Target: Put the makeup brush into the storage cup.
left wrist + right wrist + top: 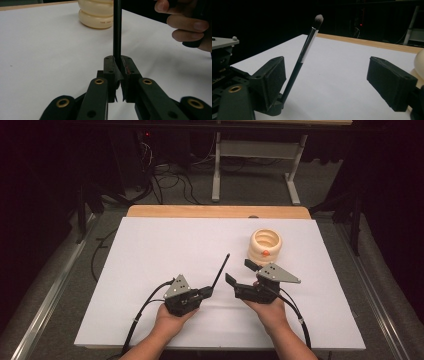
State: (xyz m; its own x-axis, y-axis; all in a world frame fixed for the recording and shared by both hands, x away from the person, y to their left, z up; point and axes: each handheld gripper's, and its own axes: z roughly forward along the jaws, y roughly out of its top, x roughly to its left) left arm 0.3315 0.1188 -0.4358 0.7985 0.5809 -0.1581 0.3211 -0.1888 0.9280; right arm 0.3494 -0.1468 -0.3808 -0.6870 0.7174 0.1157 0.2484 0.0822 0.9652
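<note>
We hold a gripper in each hand low over the white surface [150,250], and nearest to us the left gripper [206,292] has its jaws clamped on the black handle of a slim makeup brush [220,270]. In the left gripper view the handle [117,27] rises straight up from between the pressed pads, with no gap showing on either side of it. From those jaws the brush slants away and slightly toward the right gripper, its tip lifted off the surface; in the right gripper view we see its silver ferrule and pale bristle tip [318,20] tilted above the left gripper's pad. Just beside it, the right gripper [239,272] has its jaws standing well apart with nothing between them, and the brush lies outside them, off to their left. In the right gripper view its two foam-faced pads [390,85] frame only bare white surface. The fingers of our right hand [187,25] curl around that gripper's body. Beyond the right jaws, near them but not touching, sits a cream stack of rings [265,246] with a small orange mark on its near side. Farther still, past both jaws, the wooden edge [215,211] of the surface runs across.
</note>
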